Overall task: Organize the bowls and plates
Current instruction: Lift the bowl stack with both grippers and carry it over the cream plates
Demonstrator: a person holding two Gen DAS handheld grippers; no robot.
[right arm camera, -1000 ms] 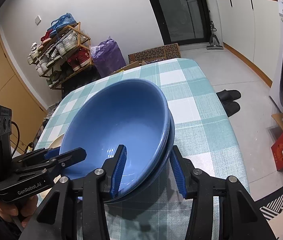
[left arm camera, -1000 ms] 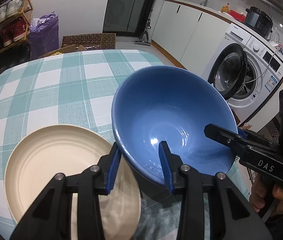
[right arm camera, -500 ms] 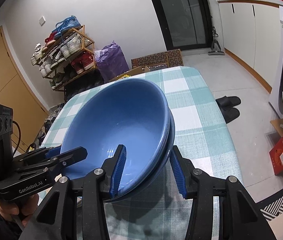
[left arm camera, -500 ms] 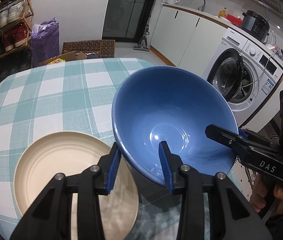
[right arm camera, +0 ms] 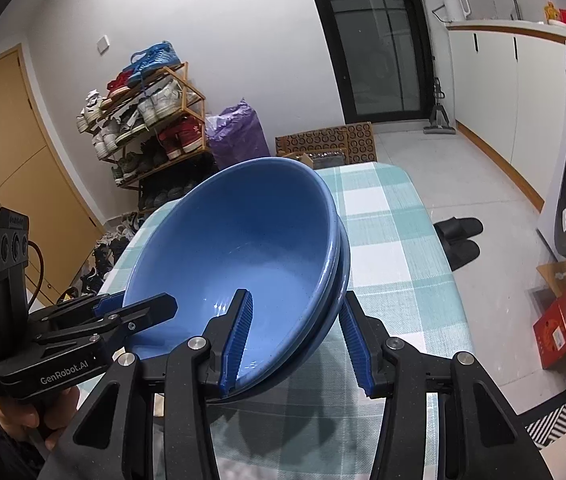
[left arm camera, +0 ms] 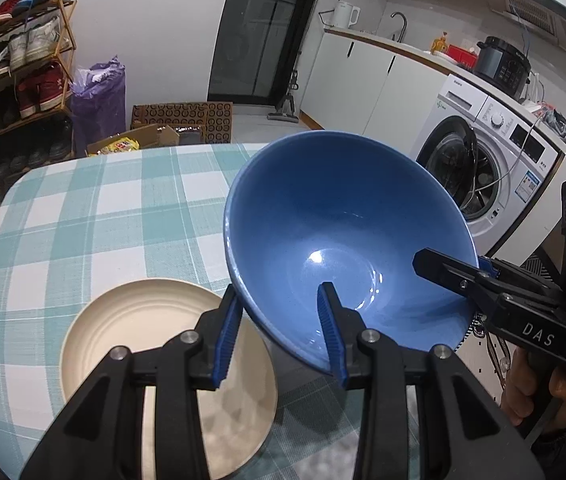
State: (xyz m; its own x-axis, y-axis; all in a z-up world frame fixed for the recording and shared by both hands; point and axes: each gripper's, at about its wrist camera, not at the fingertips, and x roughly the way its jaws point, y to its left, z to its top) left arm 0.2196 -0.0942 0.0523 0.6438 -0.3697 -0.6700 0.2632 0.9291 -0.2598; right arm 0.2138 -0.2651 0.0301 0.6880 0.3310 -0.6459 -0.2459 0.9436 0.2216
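Observation:
Two nested blue bowls (left arm camera: pixel 347 240) are held in the air above the checked table (left arm camera: pixel 103 208). My left gripper (left arm camera: pixel 279 332) is shut on their near rim, one finger inside and one outside. My right gripper (right arm camera: pixel 295 340) is shut on the opposite rim of the bowls (right arm camera: pixel 243 248); the double rim shows in the right wrist view. Each gripper shows in the other's view: the right gripper (left arm camera: pixel 483 280) and the left gripper (right arm camera: pixel 123 312). A cream plate (left arm camera: pixel 131 340) lies on the table below and left of the bowls.
The table's right edge (right arm camera: pixel 439 264) drops to the floor with black slippers (right arm camera: pixel 459 236) and a red box (right arm camera: pixel 563 324). A washing machine (left arm camera: pixel 483 168) stands to the right. A shoe rack (right arm camera: pixel 143 120) and a purple bag (left arm camera: pixel 99 96) stand beyond the table.
Both grippers have lifted the stacked bowls higher above the table. More of the room and of the table's far edge shows now. The plate has stayed in place.

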